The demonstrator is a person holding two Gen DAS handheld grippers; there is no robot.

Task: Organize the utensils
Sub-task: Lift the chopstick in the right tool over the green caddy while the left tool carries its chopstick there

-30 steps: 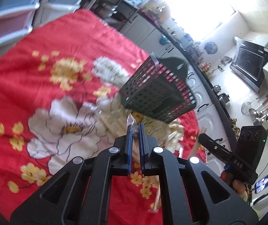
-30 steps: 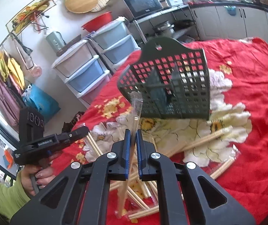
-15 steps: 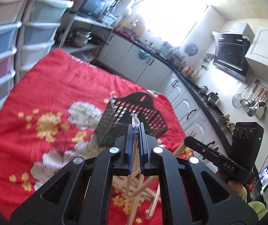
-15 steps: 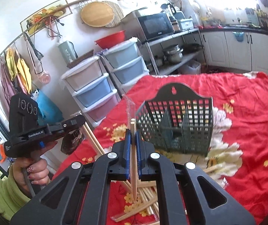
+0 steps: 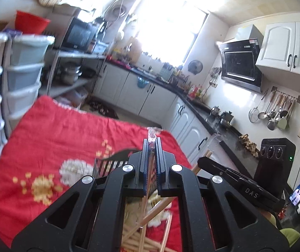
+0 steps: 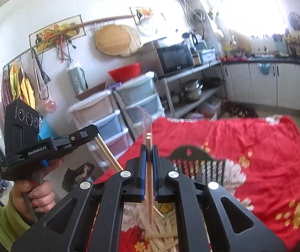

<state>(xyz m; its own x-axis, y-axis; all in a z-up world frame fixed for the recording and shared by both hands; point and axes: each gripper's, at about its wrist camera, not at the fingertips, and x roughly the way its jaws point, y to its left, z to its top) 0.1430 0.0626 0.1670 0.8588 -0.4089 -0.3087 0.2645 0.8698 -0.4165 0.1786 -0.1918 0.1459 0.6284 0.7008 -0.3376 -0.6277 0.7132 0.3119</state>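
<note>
Now | left gripper pinching wrapped chopsticks | right gripper pinching chopstick pair upright | raised clear for basket drop

The matte black plastic left gripper has blue-edged finger pads and round silver screws on its arms. The matching black right gripper carries the same screws. Seen from the right wrist, the other unit reads "GenRobot.AI"; the bare-skinned left hand has painted nails and a lime-green sleeve.
</note>
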